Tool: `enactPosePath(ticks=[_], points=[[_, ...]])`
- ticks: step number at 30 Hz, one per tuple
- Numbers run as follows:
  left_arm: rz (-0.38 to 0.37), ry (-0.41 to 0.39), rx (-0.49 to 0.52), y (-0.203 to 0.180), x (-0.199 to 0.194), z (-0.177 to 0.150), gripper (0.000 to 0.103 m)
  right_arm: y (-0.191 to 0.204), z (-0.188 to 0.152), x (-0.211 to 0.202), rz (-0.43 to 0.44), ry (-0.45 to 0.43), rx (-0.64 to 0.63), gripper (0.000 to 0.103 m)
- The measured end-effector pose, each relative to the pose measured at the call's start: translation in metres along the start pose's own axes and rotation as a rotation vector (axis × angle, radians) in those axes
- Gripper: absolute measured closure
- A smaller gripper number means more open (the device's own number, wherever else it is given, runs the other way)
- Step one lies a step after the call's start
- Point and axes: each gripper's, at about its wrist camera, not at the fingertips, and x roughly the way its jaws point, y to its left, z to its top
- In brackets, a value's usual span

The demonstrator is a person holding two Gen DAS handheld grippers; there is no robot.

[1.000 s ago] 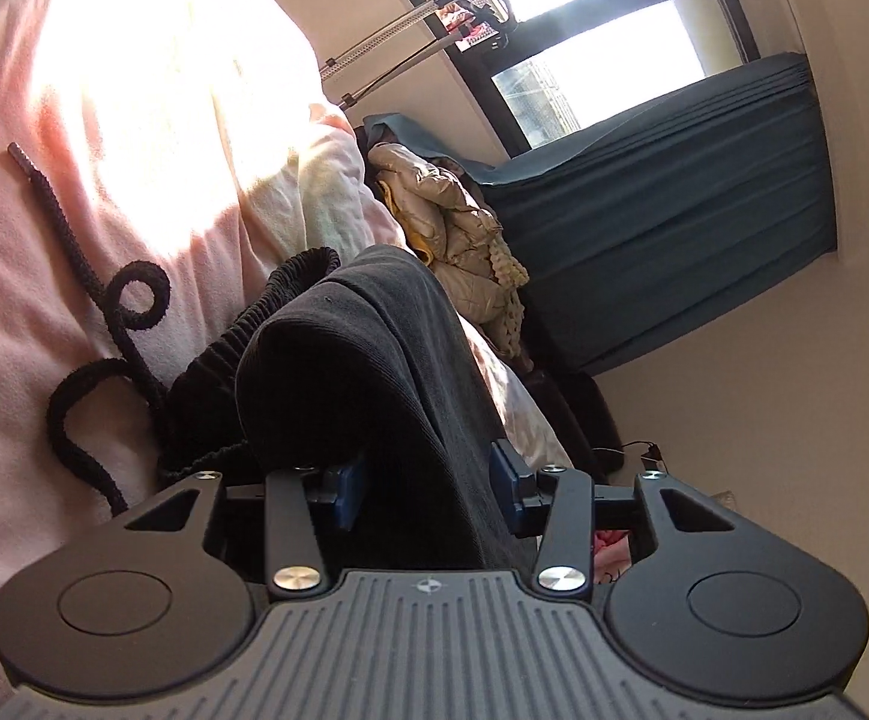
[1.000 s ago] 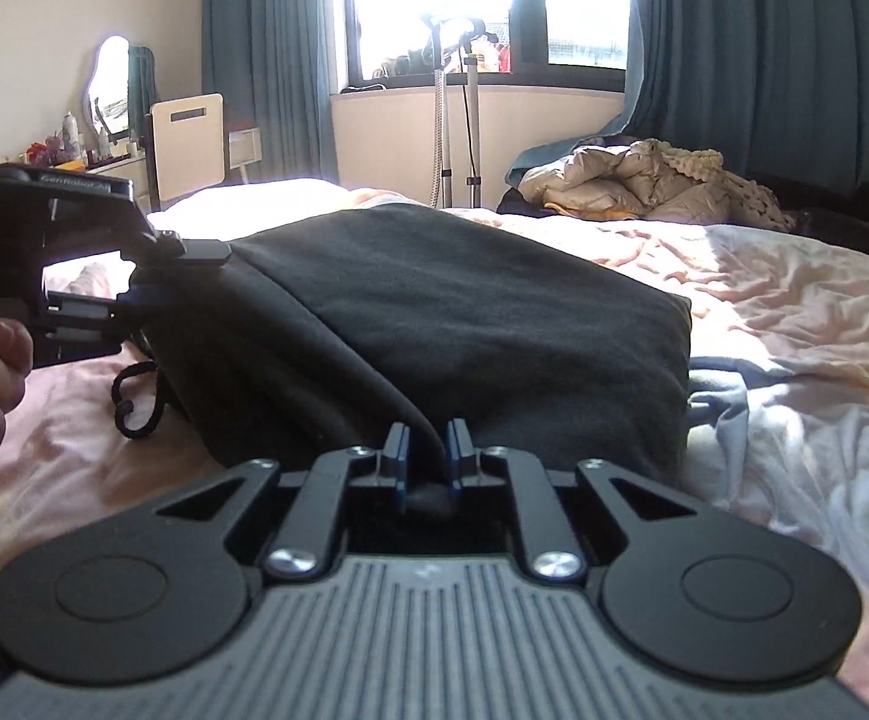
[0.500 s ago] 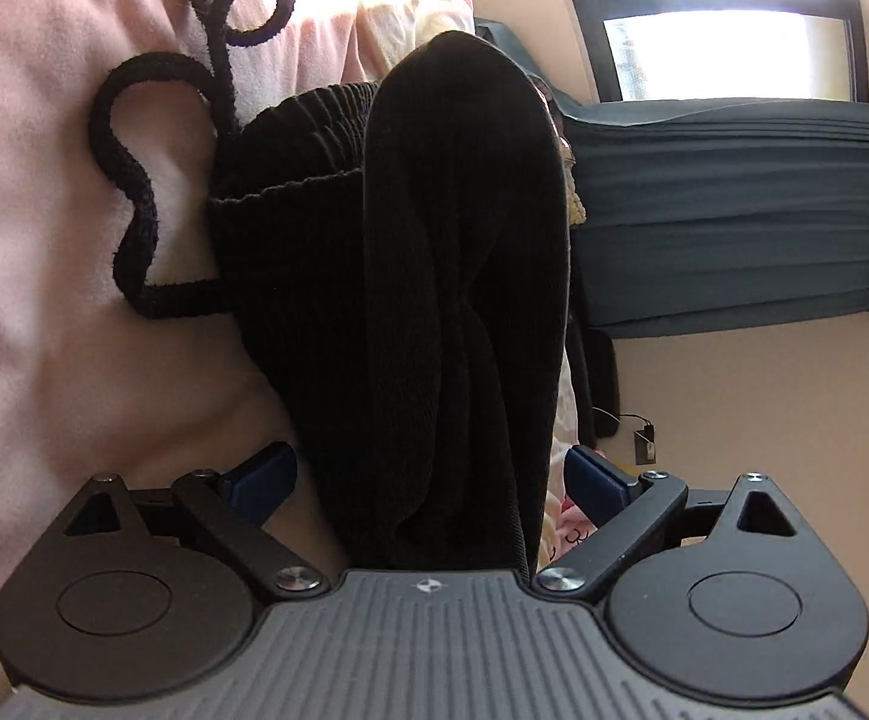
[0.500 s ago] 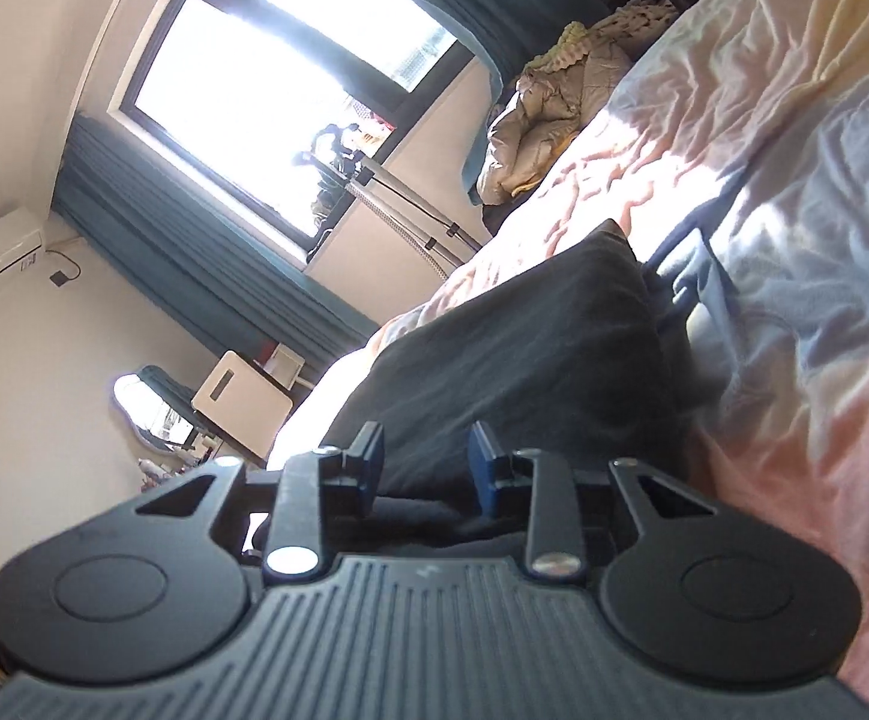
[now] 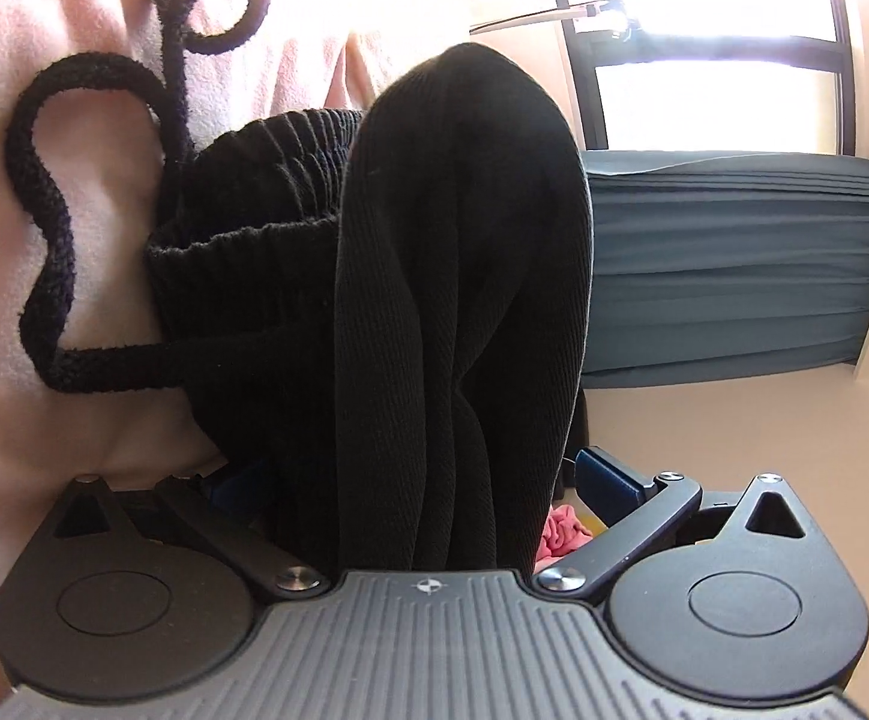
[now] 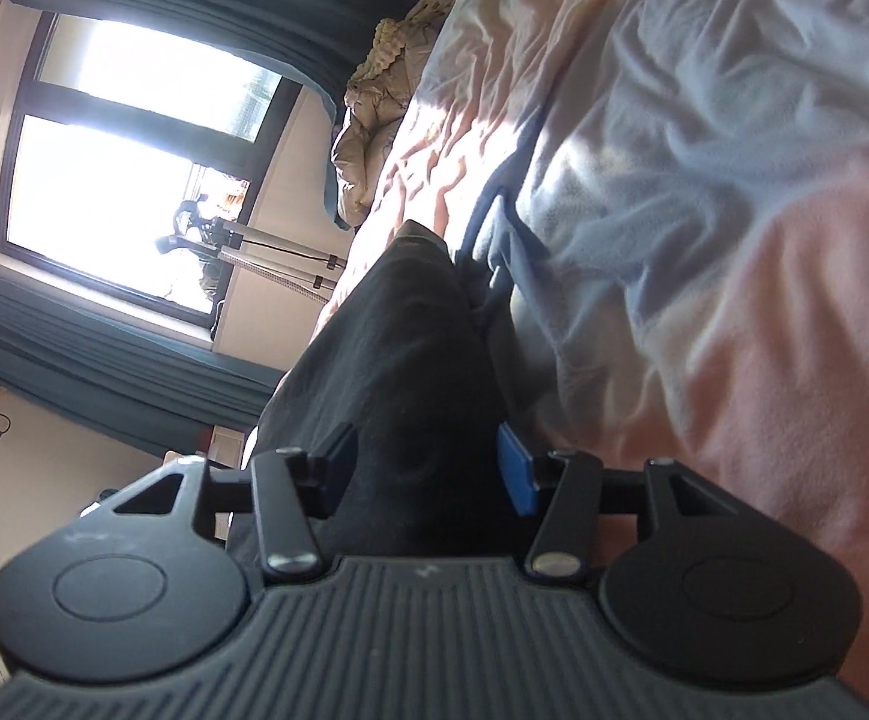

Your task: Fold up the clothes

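Black ribbed trousers [image 5: 452,276] lie folded on the pink bed sheet [image 5: 8,396], with the elastic waistband [image 5: 254,228] and a looped black drawstring [image 5: 44,222] to the left. My left gripper [image 5: 422,480] is open wide, its jaws on either side of the folded cloth without pinching it. In the right wrist view the same black garment [image 6: 398,360] lies on the bed between the spread jaws of my right gripper [image 6: 428,474], which is open too. Both cameras are rolled sideways.
A rumpled pink and pale blue sheet [image 6: 704,210] covers the bed. A beige puffy jacket [image 6: 368,138] lies at the bed's far end. A window [image 6: 110,168] with teal curtains [image 5: 734,264] and a metal stand [image 6: 278,246] are beyond. A pink cloth [image 5: 563,534] shows below the left gripper.
Both grippers have opened and let go of the black trousers; the right was shut on the cloth a second ago. Both have rolled sideways, and the fold now rests on the bed.
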Motion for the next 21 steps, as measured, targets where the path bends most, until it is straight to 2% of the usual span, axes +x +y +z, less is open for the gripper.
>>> enactPosePath(ticks=[3,6,9,11,14,17,18,21], points=[[0.014,-0.014,-0.01,-0.001,0.01,0.0,0.0,0.004,0.008,0.016,-0.026,0.029,-0.043,0.041],[0.011,-0.018,-0.053,0.003,0.017,0.003,0.0,0.002,0.013,0.032,-0.024,0.056,-0.055,0.038],[0.001,0.009,-0.047,0.002,0.022,0.008,0.0,-0.003,0.014,0.045,0.002,0.076,-0.048,0.036],[-0.059,0.015,-0.037,0.0,0.019,0.009,0.0,-0.006,0.016,0.049,0.042,0.083,-0.04,0.035],[-0.216,0.036,-0.035,-0.004,0.01,0.009,0.0,-0.01,0.017,0.053,0.105,0.09,-0.026,0.035],[-0.307,0.051,0.007,-0.011,0.009,0.01,0.0,-0.014,0.019,0.05,0.152,0.087,0.007,0.035],[-0.311,0.053,0.009,-0.01,0.01,0.01,0.0,-0.015,0.019,0.049,0.16,0.086,0.018,0.035],[-0.219,0.057,-0.015,0.0,0.022,0.011,0.0,-0.02,0.019,0.051,0.15,0.097,0.025,0.035]])
